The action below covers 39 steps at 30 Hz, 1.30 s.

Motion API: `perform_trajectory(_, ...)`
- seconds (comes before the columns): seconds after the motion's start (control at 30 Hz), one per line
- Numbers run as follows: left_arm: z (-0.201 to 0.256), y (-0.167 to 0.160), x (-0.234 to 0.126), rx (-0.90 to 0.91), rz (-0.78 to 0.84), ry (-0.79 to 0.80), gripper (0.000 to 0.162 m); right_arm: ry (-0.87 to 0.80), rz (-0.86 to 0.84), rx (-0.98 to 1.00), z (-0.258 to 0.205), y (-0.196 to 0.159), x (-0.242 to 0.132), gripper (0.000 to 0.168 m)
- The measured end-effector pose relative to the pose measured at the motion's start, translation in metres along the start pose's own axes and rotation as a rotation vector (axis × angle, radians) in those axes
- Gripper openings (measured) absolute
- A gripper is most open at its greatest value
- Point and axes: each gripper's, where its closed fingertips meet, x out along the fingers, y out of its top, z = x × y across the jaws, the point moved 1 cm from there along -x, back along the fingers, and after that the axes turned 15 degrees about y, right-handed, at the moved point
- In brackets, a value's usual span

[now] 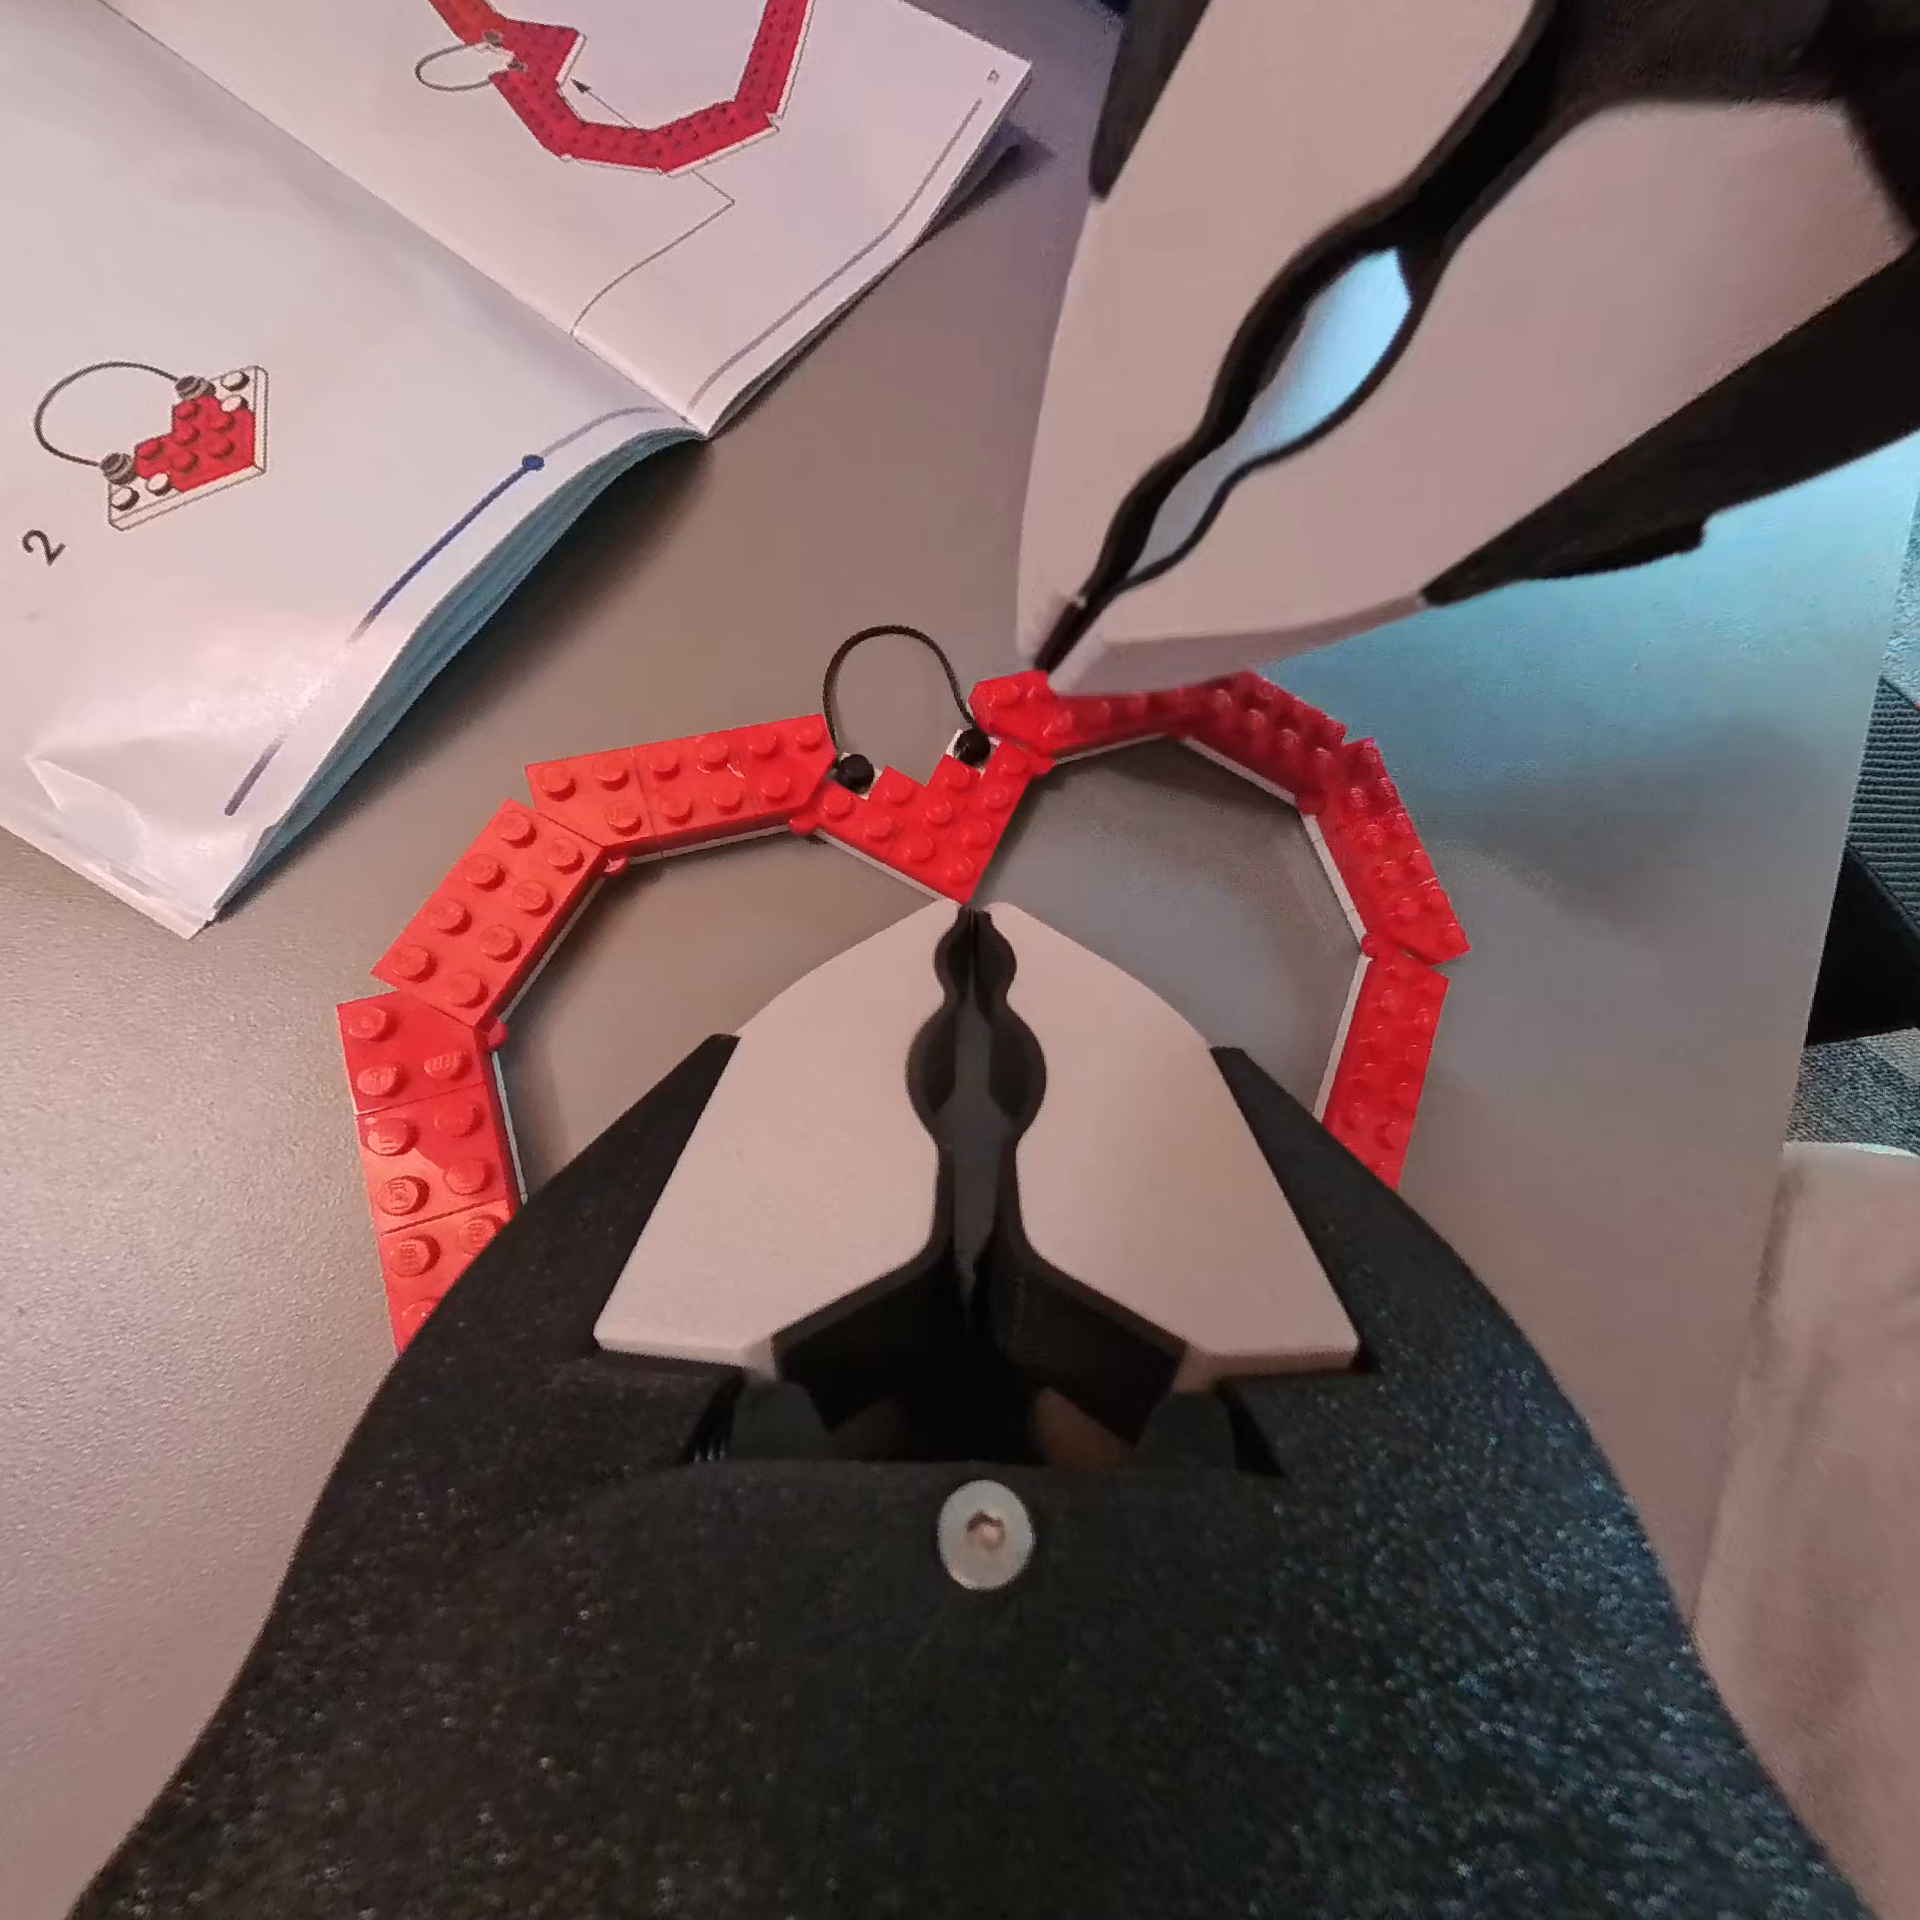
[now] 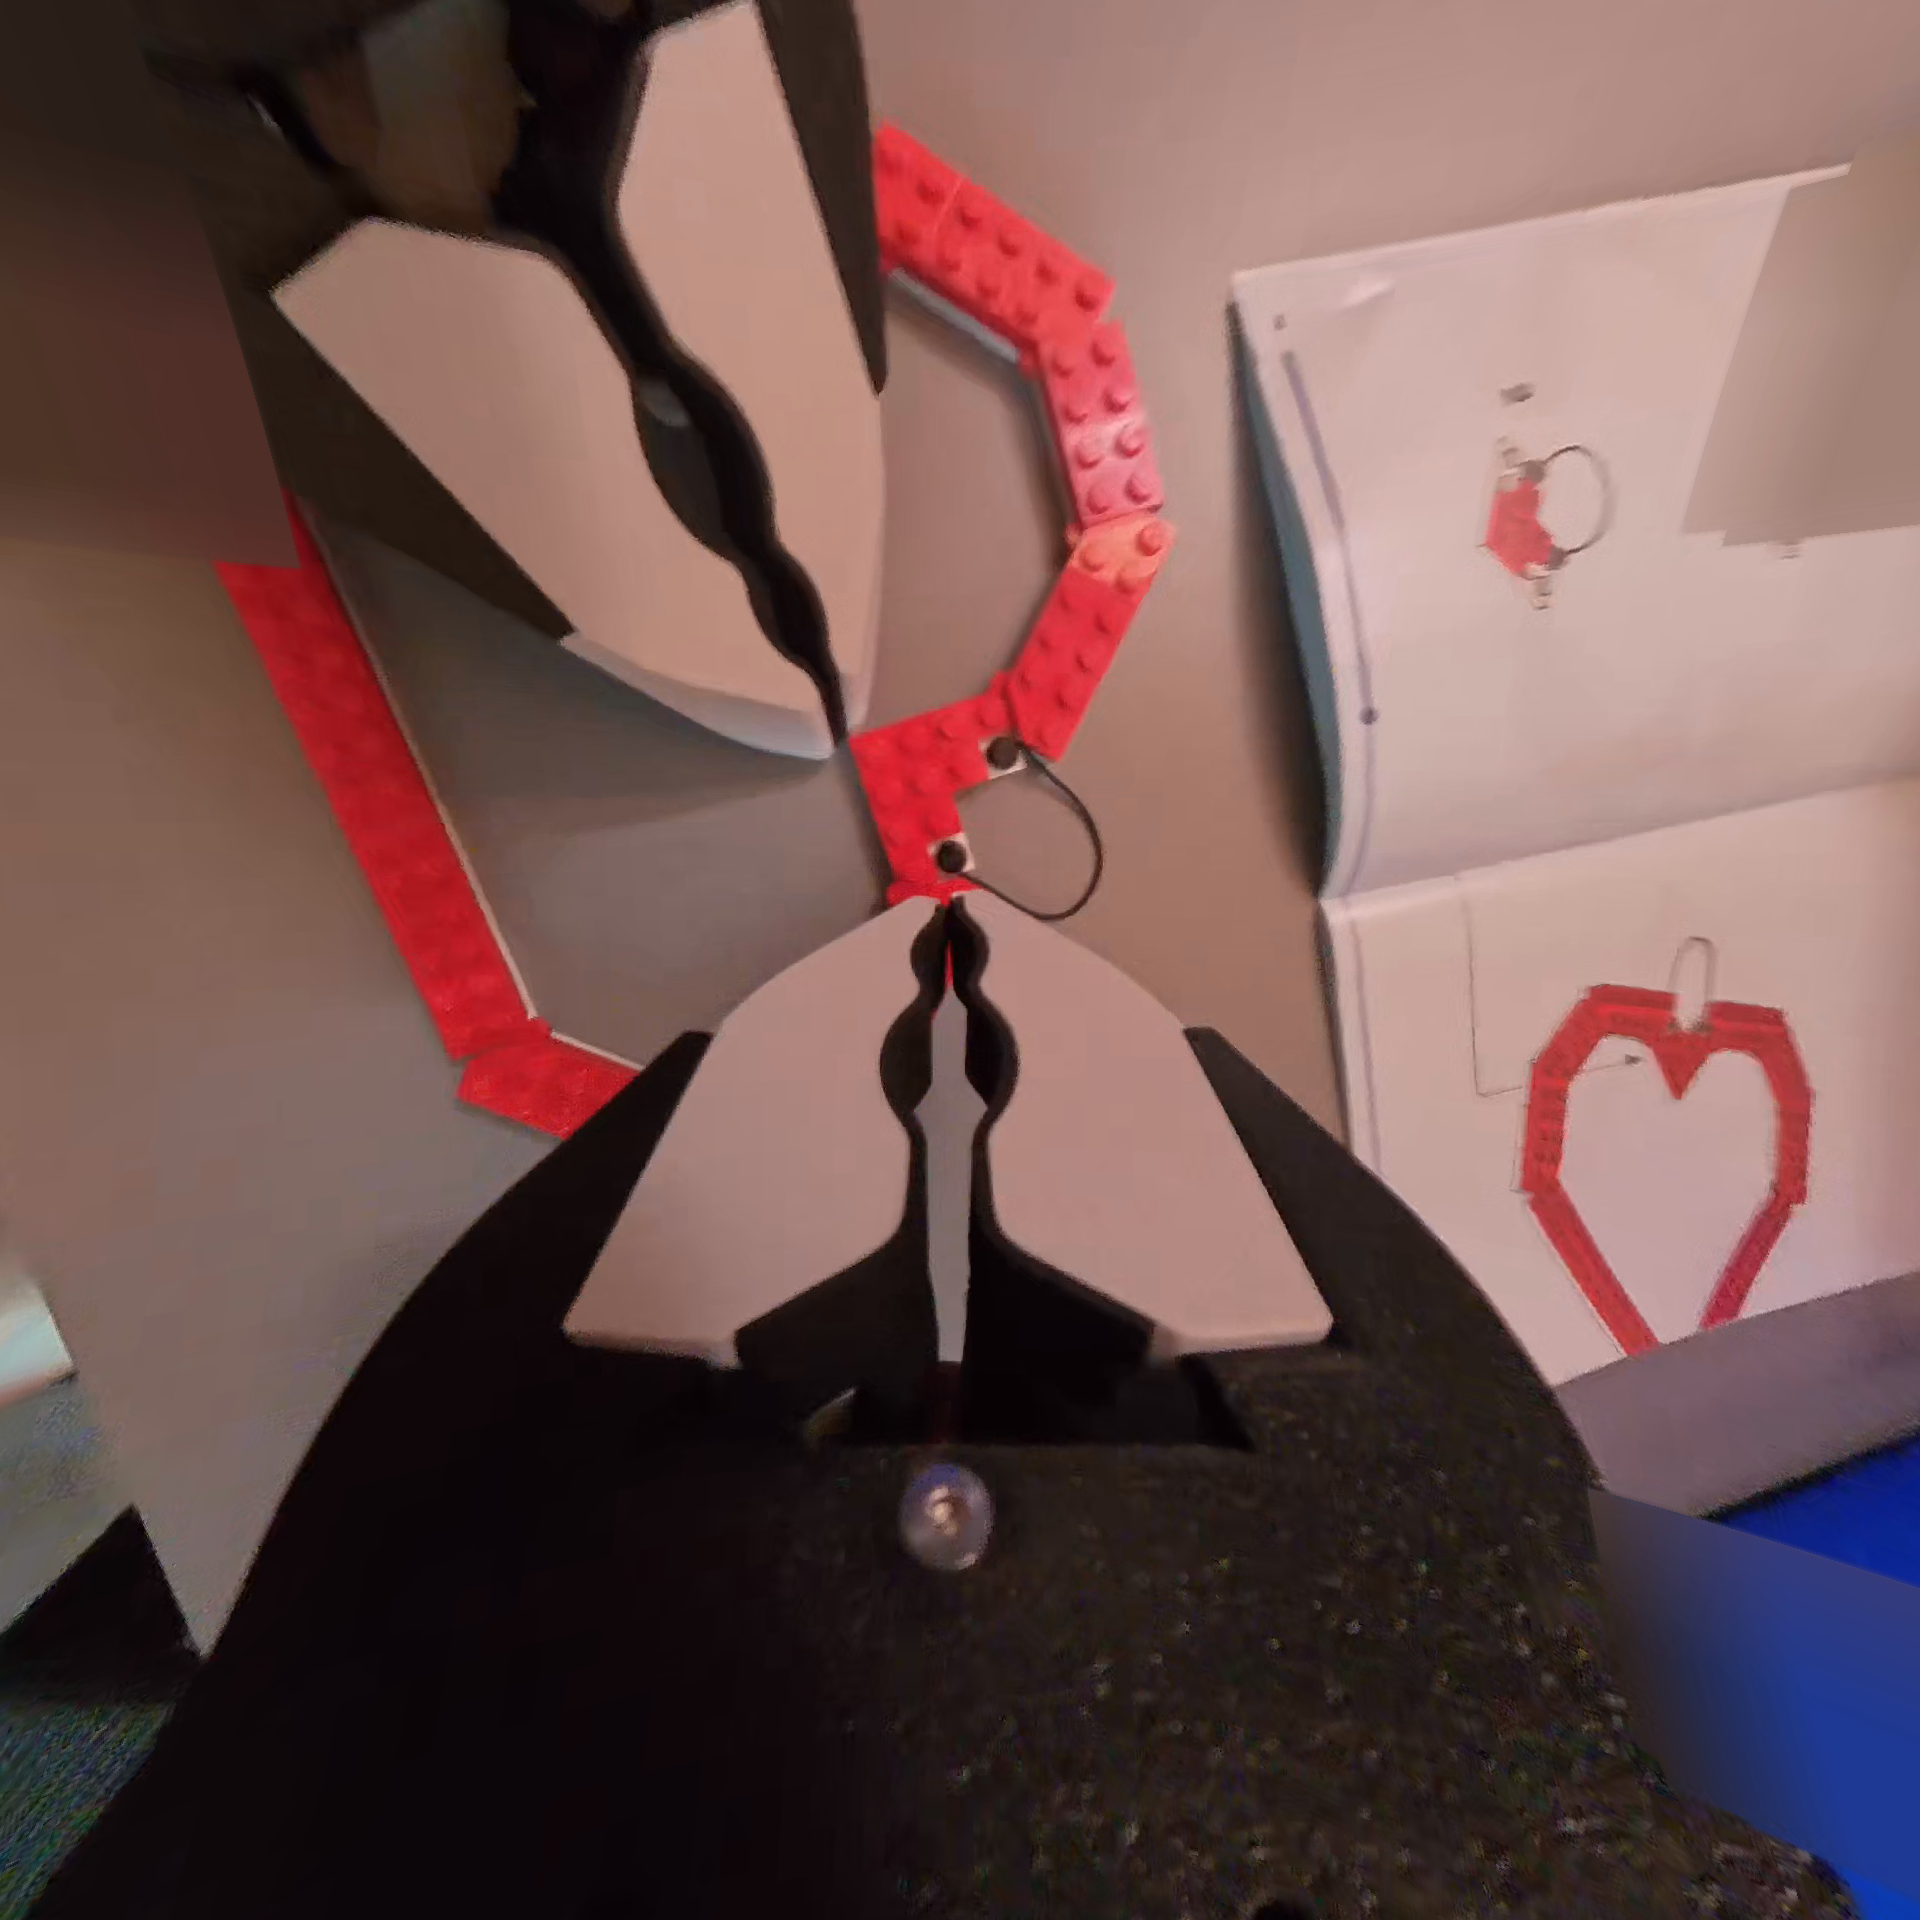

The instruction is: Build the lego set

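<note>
A heart-shaped frame of red plates [image 1: 488,914] on white plates lies flat on the grey table. Its V-shaped centre piece [image 1: 935,821] carries two black studs and a black string loop [image 1: 883,639]. My left gripper [image 1: 966,914] is shut and empty, its tips touching the lower point of the centre piece. My right gripper [image 1: 1049,665] is shut, its tips down on the red plates just right of the centre piece. In the right wrist view my right gripper [image 2: 948,909] meets the frame [image 2: 1101,436] beside a black stud, and my left gripper [image 2: 836,743] comes in from above.
An open instruction booklet [image 1: 312,260] lies on the table behind the frame; it is at the right in the right wrist view [image 2: 1558,727]. The table's edge [image 1: 1787,935] runs close to the frame's right side, with a dark chair part [image 1: 1870,883] beyond it. Some 4 centimetres of space lies between my two pairs of fingers.
</note>
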Motion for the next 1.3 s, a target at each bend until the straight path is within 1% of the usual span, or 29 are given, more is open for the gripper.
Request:
perform_trajectory(0.07, 0.000, 0.000, 0.000, -0.002, 0.000, -0.005, 0.000, 0.027, -0.046, -0.014, -0.002, 0.000, 0.010, 0.000)
perform_trajectory(0.13, 0.000, 0.000, 0.000, -0.006, -0.002, -0.009, 0.000, 0.036, -0.037, -0.012, -0.001, 0.006, 0.015, 0.000)
perform_trajectory(0.27, 0.001, 0.000, 0.000, -0.010, -0.002, -0.014, 0.001, 0.103, -0.076, 0.061, -0.003, 0.004, 0.021, 0.000)
perform_trajectory(0.4, 0.001, 0.000, -0.001, -0.017, -0.004, -0.023, 0.001, 0.112, -0.120, 0.130, -0.004, 0.003, 0.022, 0.000)
perform_trajectory(0.53, 0.001, 0.000, -0.001, -0.016, -0.002, -0.018, 0.001, 0.188, -0.114, 0.200, -0.004, 0.003, 0.023, 0.001)
perform_trajectory(0.67, 0.001, 0.000, -0.001, -0.019, -0.003, -0.017, 0.001, 0.115, -0.131, 0.175, -0.003, 0.003, 0.023, 0.001)
perform_trajectory(0.73, 0.000, 0.000, -0.001, -0.013, 0.000, -0.007, 0.001, 0.104, -0.090, 0.163, -0.003, 0.003, 0.023, 0.001)
perform_trajectory(0.8, 0.003, -0.001, -0.002, -0.006, -0.001, -0.018, 0.002, 0.090, -0.045, 0.070, -0.004, 0.003, 0.023, 0.001)
perform_trajectory(0.83, 0.005, -0.001, -0.003, -0.006, -0.002, -0.031, 0.003, 0.105, -0.010, 0.071, -0.006, 0.005, 0.019, 0.001)
perform_trajectory(0.87, 0.006, 0.001, -0.006, -0.012, 0.008, -0.041, 0.003, 0.113, 0.081, 0.079, -0.008, 0.014, 0.009, 0.003)
perform_trajectory(0.93, 0.008, 0.009, -0.019, -0.008, 0.055, -0.067, 0.004, 0.090, 0.284, 0.080, -0.010, 0.032, -0.027, 0.002)
perform_trajectory(0.97, 0.004, 0.015, -0.028, 0.006, 0.087, -0.058, 0.005, 0.049, 0.329, 0.084, -0.008, 0.033, -0.043, 0.001)
perform_trajectory(1.0, -0.005, 0.021, -0.036, 0.024, 0.121, -0.021, 0.006, 0.003, 0.328, 0.097, -0.006, 0.028, -0.052, 0.000)
perform_trajectory(1.03, -0.017, 0.027, -0.043, 0.050, 0.157, 0.033, 0.007, -0.023, 0.290, 0.114, -0.005, 0.019, -0.053, 0.000)
perform_trajectory(1.1, -0.043, 0.038, -0.051, 0.128, 0.217, 0.143, 0.008, -0.023, 0.216, 0.132, -0.010, 0.008, -0.040, 0.000)
perform_trajectory(1.13, -0.053, 0.041, -0.051, 0.173, 0.222, 0.180, 0.009, -0.014, 0.194, 0.135, -0.012, 0.006, -0.030, 0.001)
perform_trajectory(1.2, -0.063, 0.041, -0.044, 0.283, 0.178, 0.184, 0.009, -0.030, 0.123, 0.154, -0.011, -0.001, -0.012, 0.009)
perform_trajectory(1.23, -0.065, 0.040, -0.039, 0.336, 0.156, 0.167, 0.008, -0.059, 0.094, 0.162, -0.007, -0.004, -0.007, 0.011)
perform_trajectory(1.3, -0.062, 0.042, -0.029, 0.419, 0.139, 0.107, 0.009, -0.089, 0.083, 0.172, -0.002, -0.005, -0.002, 0.020)
